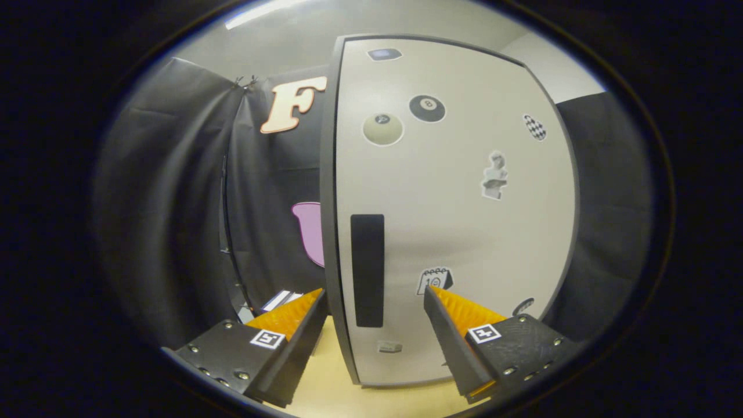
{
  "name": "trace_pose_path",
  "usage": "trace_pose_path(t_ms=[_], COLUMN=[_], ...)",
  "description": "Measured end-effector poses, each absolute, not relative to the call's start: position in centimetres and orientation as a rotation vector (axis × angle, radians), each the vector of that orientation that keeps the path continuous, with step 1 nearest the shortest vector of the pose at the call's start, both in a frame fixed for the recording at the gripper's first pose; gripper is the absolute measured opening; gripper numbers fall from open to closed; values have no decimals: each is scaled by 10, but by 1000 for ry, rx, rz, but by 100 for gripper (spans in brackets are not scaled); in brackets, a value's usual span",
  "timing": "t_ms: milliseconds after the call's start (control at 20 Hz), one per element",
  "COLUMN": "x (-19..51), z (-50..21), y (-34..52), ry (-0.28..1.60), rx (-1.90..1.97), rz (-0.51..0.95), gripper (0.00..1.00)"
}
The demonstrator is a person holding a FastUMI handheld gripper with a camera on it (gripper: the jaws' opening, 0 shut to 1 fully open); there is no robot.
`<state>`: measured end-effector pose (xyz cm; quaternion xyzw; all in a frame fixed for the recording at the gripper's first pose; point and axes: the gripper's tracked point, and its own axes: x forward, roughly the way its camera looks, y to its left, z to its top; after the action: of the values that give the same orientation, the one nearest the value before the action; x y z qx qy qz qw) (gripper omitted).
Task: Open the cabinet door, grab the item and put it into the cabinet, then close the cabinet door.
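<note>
We see the tongs [373,299] held wide apart, gripping nothing, with the cabinet door [464,232] standing just ahead of them. The door's left edge and its dark vertical handle recess [367,270] fall in the gap between the two fingers, the recess nearer the left finger [290,316]. The right finger [464,313] lies in front of the lower part of the door panel, just below a small calendar sticker [434,280]; whether it touches the door we cannot tell. The pale door looks shut and carries more stickers higher up, among them an eight-ball sticker [427,108] and a bust sticker [494,176]. The cabinet stands on a light wooden surface [331,389], which shows between the fingers below the door.
</note>
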<state>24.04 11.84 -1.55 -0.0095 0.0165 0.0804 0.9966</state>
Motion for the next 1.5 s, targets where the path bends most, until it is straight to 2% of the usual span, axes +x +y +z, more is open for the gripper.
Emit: trace_pose_path(t_ms=[200,300,500,600,700,800,900,1100,1500], x=[262,268,275,266,274,271,271,258,189], z=[-20,-19,-15,-20,-19,-19,-20,-19,-14], y=[127,129,126,126,127,126,126,120,89], ry=[33,25,5,33,36,31,36,32,26], rx=[-30,-26,-23,0,12,8,15,32,83], rz=[157,154,127,137,132,133,139,119,64], gripper=[95,70,34,34,28,28,18,18,18])
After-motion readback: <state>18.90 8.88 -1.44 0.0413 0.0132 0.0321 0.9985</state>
